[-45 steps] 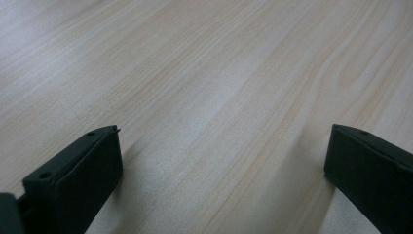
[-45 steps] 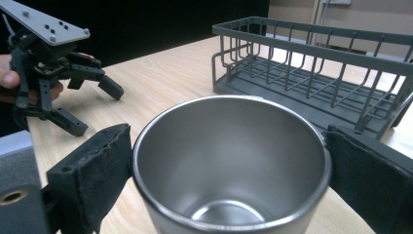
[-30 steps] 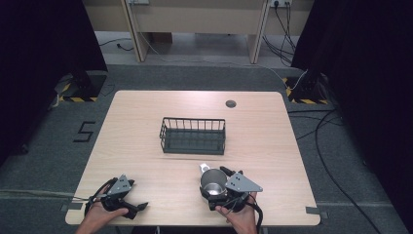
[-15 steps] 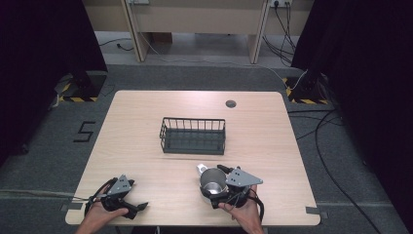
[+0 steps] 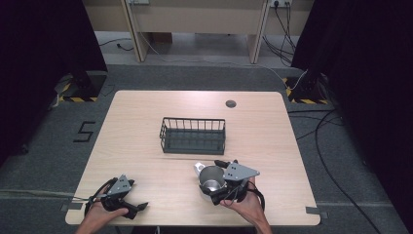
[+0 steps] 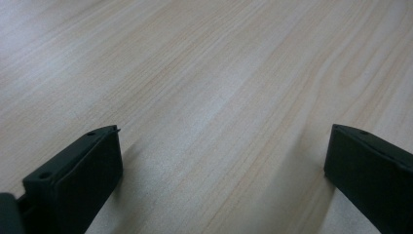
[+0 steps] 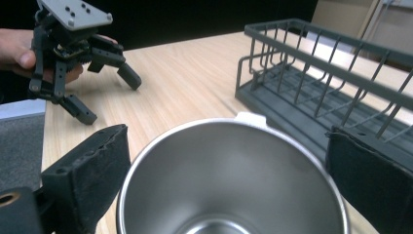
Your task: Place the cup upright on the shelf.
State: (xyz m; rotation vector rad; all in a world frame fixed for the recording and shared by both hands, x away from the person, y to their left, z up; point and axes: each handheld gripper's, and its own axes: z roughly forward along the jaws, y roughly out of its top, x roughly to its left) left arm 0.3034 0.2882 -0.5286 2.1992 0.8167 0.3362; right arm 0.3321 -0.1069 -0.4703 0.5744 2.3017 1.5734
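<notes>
A steel cup [image 5: 212,178] with a white tab on its rim sits between the jaws of my right gripper [image 5: 211,178] near the table's front edge, right of centre. In the right gripper view the cup's open mouth [image 7: 234,185] faces the camera, and both jaws press its sides. A dark wire basket [image 5: 193,120] stands empty at the table's middle, just beyond the cup; the same basket [image 7: 311,73] shows at upper right. My left gripper [image 5: 138,209] rests at the front left, open, with bare wood between its jaws [image 6: 224,165].
The light wooden table [image 5: 136,122] has a small round grommet [image 5: 230,103] near its far edge. The left gripper [image 7: 109,95] and a hand also appear far off in the right gripper view. Dark curtains and floor cables surround the table.
My right gripper and the cup have shifted slightly toward the basket. The left gripper has stayed put.
</notes>
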